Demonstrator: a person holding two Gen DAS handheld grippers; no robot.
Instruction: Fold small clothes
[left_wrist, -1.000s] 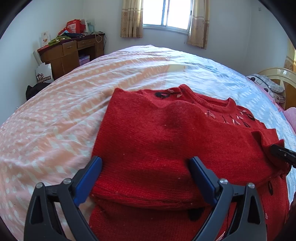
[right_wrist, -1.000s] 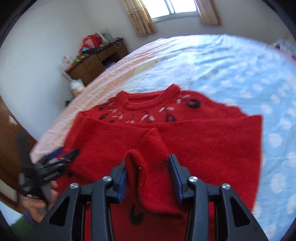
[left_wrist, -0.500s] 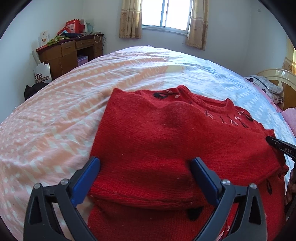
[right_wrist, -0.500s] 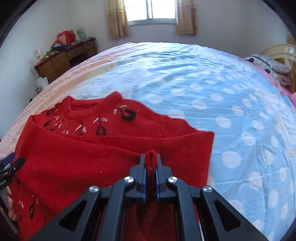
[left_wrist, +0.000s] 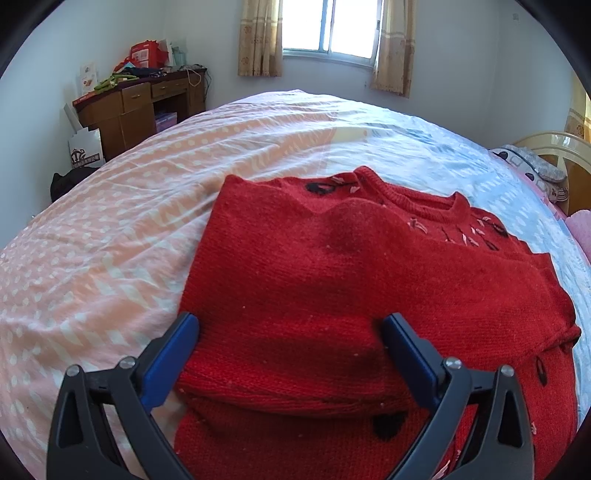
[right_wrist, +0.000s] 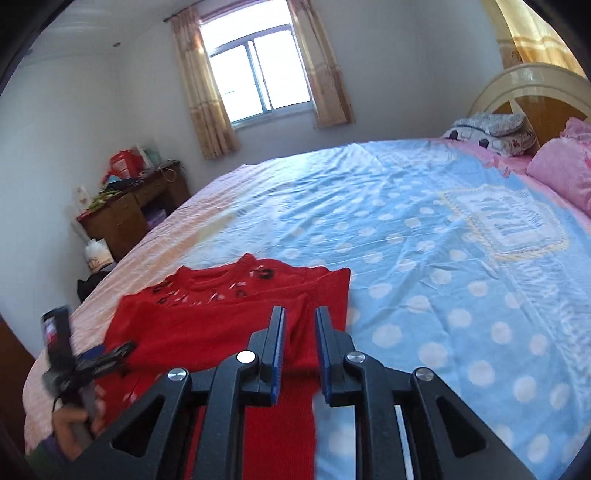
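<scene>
Red sweater (left_wrist: 351, 295) lies flat on the bed (right_wrist: 424, 236), sleeves folded across the front, collar on the far side from both grippers. Black and white stitched marks below the collar and near the hem.

Left gripper (left_wrist: 291, 328): spread wide, blue pads (left_wrist: 168, 358) either side of the folded sleeve's near edge, low over the knit. Cannot tell if the pads actually touch the fabric. Nothing pinched.

Right gripper (right_wrist: 298, 325): fingers parted by a narrow gap, raised above the sweater's right edge, nothing between the pads (right_wrist: 276, 347); red knit shows through the gap further off. From its view, the left gripper (right_wrist: 110, 354) is down to its left over the sweater's corner, held by a hand (right_wrist: 74, 424), blurred.

Bed sheet: peach with white dots left of the left gripper, blue with white dots ahead and right of the right gripper. Printed panel on the blue part, writing unreadable.

Further out: wooden desk (left_wrist: 140, 107) ahead-left with a red box (left_wrist: 146, 55), print too small to read; white paper bag (left_wrist: 85, 149) beside it, logo illegible. Window (right_wrist: 258, 74) with curtains straight ahead. Pillows (right_wrist: 495, 131) and headboard (right_wrist: 532, 81) far right.
</scene>
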